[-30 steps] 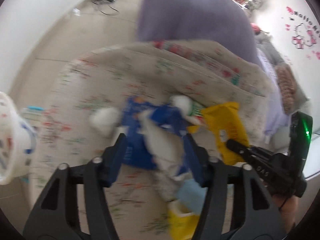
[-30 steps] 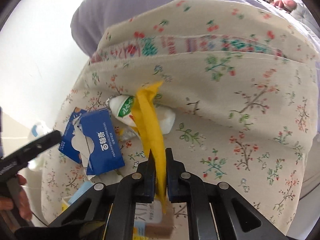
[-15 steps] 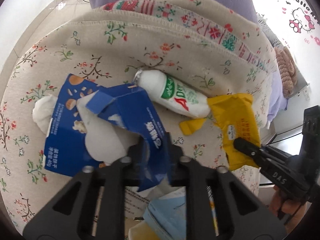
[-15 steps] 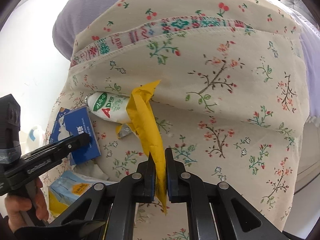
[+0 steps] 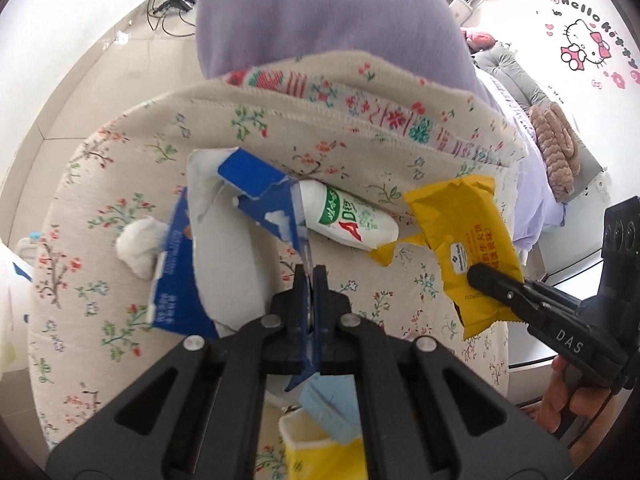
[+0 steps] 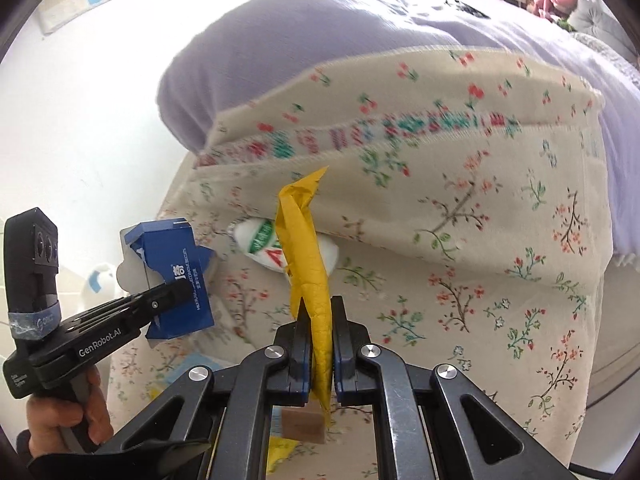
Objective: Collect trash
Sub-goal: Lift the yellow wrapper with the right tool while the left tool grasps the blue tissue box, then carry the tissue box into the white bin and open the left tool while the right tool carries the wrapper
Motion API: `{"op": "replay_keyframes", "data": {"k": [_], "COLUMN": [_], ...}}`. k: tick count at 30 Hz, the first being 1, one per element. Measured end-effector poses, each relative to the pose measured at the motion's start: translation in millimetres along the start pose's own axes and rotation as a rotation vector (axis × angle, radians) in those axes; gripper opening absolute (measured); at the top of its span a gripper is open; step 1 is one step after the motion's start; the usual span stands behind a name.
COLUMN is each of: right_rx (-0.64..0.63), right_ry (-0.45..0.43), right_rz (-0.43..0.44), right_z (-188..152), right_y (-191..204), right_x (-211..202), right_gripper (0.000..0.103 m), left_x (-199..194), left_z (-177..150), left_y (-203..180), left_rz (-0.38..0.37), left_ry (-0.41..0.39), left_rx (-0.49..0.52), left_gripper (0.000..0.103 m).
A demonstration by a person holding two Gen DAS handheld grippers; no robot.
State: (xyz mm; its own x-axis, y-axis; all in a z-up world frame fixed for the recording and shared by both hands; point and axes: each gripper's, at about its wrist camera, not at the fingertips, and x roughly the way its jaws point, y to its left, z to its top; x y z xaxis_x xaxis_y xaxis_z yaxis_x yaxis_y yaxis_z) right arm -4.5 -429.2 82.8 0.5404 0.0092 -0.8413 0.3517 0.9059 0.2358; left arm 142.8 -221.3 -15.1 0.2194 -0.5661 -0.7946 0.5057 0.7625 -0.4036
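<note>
A floral blanket [image 5: 120, 304] covers the bed and carries the litter. On it lies the biggest piece, a torn blue box [image 5: 208, 248], whitish inside, with one ripped flap pinched edge-on between the pressed-together fingers of the left gripper [image 5: 309, 280]; the rest of the box hangs from that flap. Next in size is a yellow wrapper [image 5: 468, 240], flat and crinkled, its lower end clamped by the right gripper [image 6: 321, 320], whose fingers close tightly on it. Between box and wrapper a white bottle [image 5: 348, 220] with green and red lettering lies on its side, untouched. A white tissue wad [image 5: 138, 246] sits just beside the box's left edge.

The likeliest trouble is the box: held by a thin torn flap, it could rip free or slip as it is carried. The slick wrapper might also slide out of the fingers. The bottle looks free to roll on the soft cover.
</note>
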Motion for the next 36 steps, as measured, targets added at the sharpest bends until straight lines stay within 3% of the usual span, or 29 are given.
{"op": "replay_keyframes", "data": {"k": [18,36], "right_rx": [-0.078,-0.173], "right_ry": [-0.034,-0.014], "right_rz": [0.064,0.143], "right_z": [-1,-1], "right_y": [75,164], "right_x": [-2,35], "right_gripper": [0.008,0.008], "left_x": [-58,-109], "left_z": [-16,-36], "left_y": [69,155], "left_rz": [0.051,0.134], "left_ry": [-0.083,-0.137], "left_rx": [-0.064,-0.172], "left_gripper": [0.002,0.002]}}
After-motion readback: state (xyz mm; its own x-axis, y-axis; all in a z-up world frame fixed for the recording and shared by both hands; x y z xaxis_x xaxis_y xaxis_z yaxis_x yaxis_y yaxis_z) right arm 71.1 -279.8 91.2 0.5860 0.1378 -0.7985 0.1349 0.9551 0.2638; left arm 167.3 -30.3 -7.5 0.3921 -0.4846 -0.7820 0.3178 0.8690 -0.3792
